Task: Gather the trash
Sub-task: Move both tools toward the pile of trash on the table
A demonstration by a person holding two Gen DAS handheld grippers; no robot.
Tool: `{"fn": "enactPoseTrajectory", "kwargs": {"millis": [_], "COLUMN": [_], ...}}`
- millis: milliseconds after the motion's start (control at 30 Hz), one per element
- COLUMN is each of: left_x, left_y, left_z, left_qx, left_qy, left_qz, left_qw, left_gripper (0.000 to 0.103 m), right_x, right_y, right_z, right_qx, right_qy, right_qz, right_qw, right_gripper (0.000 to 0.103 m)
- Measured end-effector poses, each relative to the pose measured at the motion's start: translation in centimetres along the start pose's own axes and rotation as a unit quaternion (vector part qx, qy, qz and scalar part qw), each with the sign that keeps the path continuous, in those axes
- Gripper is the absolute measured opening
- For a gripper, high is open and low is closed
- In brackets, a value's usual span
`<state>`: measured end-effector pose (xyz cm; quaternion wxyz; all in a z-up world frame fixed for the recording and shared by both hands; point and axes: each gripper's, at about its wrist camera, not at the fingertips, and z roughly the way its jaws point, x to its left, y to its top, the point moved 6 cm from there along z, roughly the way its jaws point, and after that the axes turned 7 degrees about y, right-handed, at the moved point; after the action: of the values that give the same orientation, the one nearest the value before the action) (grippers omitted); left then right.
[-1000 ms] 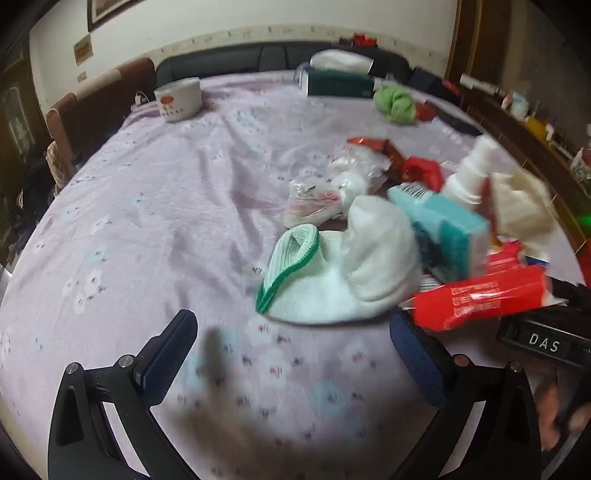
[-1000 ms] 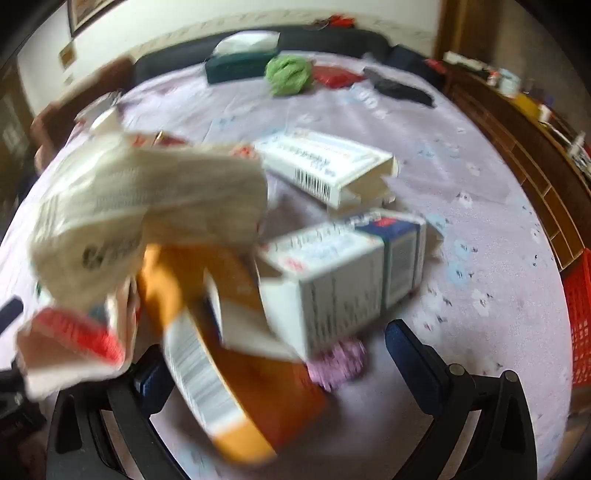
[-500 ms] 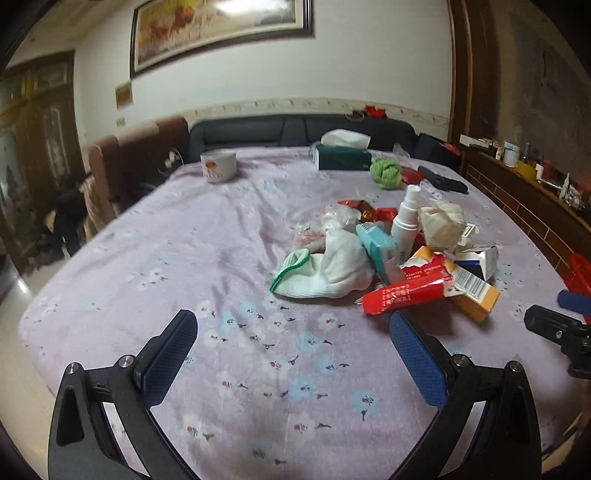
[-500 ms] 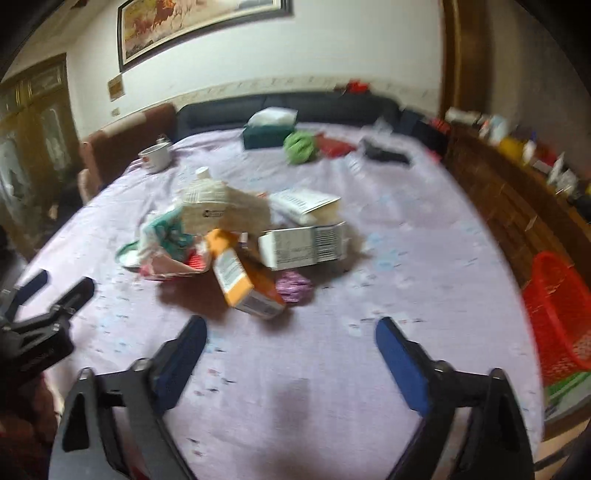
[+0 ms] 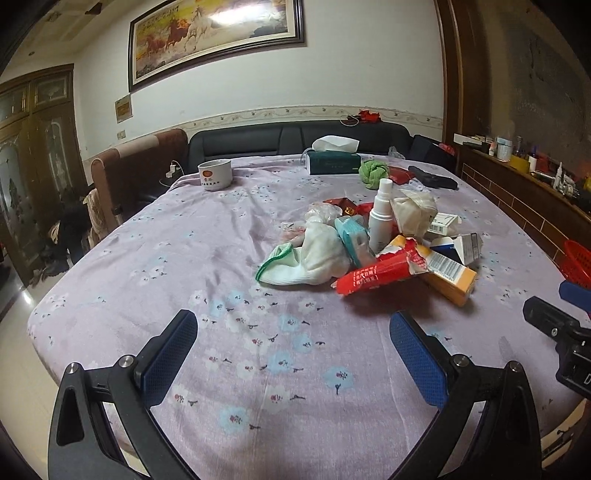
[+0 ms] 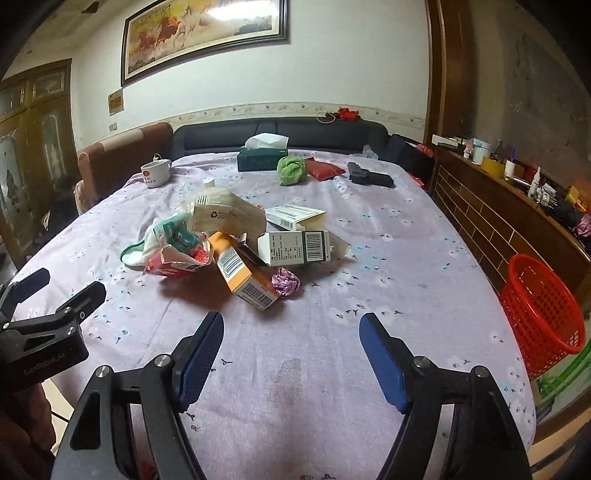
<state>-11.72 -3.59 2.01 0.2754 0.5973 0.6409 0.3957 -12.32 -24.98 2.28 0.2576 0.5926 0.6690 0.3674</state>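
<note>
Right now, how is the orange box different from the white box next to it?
The orange box is orange and slants toward the near edge of the table; the white box is white and lies sideways. The orange box's barcode end faces the camera; the white box's barcode is on its side. Both are cardboard cartons in the trash pile.

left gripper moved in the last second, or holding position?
Yes. The left gripper has pulled back and up from the trash pile: the white sock that filled the view between its fingers now lies farther off, and the wall painting has come into view.
</note>
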Motion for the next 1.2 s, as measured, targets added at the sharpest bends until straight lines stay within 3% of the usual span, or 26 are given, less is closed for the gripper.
{"fn": "enactPoseTrajectory", "kwargs": {"millis": [1200], "left_x": [-0.5], "left_y": [-0.2], "left_z": [-0.8], "left_qx": [0.004], "left_qy": [-0.01], "left_qz": [0.017], "left_qw": [0.9998], "left_gripper": [0.103], "right_x": [0.5], "right_y": [0.0], "right_z": [-0.5], "right_qx": [-0.004], "right_qy": [0.002], "right_qz": [0.001], "right_qw": [1.0], "right_gripper": [0.071]}}
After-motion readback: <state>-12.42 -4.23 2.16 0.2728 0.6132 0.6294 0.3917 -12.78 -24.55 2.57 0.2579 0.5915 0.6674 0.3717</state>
